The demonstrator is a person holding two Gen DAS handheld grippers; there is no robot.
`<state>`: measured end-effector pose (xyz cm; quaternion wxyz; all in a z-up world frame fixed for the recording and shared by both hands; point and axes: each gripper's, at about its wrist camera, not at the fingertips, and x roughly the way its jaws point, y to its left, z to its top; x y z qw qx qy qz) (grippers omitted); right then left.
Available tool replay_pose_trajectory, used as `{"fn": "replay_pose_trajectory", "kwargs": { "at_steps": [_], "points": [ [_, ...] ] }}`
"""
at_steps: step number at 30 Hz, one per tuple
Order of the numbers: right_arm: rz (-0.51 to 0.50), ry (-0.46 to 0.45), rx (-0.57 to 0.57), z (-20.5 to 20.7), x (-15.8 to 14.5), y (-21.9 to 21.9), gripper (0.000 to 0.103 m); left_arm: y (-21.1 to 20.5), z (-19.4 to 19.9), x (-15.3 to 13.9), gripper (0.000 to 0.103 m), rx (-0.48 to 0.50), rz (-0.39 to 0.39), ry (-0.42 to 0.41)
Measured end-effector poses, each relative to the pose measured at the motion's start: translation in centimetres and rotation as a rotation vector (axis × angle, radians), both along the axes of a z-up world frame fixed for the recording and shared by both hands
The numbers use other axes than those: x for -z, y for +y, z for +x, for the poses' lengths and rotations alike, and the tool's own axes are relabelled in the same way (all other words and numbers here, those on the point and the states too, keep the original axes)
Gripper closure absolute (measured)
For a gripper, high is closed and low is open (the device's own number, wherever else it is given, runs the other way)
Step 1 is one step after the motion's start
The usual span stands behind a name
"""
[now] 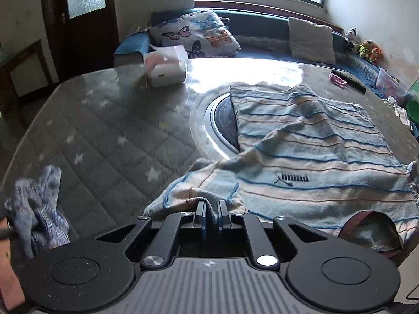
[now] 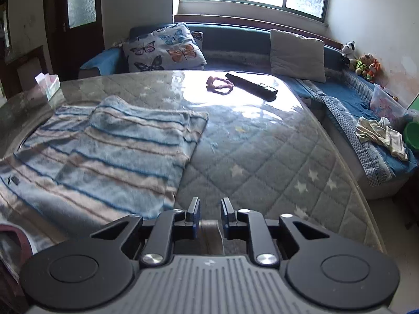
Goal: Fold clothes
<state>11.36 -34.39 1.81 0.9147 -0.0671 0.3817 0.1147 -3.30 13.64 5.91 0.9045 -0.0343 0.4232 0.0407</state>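
striped blue-and-beige garment [image 1: 309,144] lies on quilted star-pattern table [image 1: 104,130], folded over once, top layer rumpled, edges not squared. left gripper [image 1: 211,213] at near edge, jaws slightly apart, fabric fold between them; cannot tell if pads press it. right gripper [image 2: 210,213] just beside garment's right edge, jaws apart, nothing between. crumpled blue cloth [image 1: 36,204] at near left, unfolded. judgement: first fold done, more folds and second item left.
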Motion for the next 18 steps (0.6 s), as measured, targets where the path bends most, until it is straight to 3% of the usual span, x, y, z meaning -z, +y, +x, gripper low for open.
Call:
{"fn": "replay_pose_trajectory", "kwargs": {
  "at_steps": [9,18],
  "points": [
    [0.0,0.017,-0.055,4.9,1.1,3.1,0.076,2.9,-0.5,-0.4,0.083,-0.076,0.053,0.049],
    [0.023,0.047,-0.051,10.2,2.9,5.6,0.063,1.3,8.6,1.2,0.083,-0.008,-0.029,-0.039]
  ]
}}
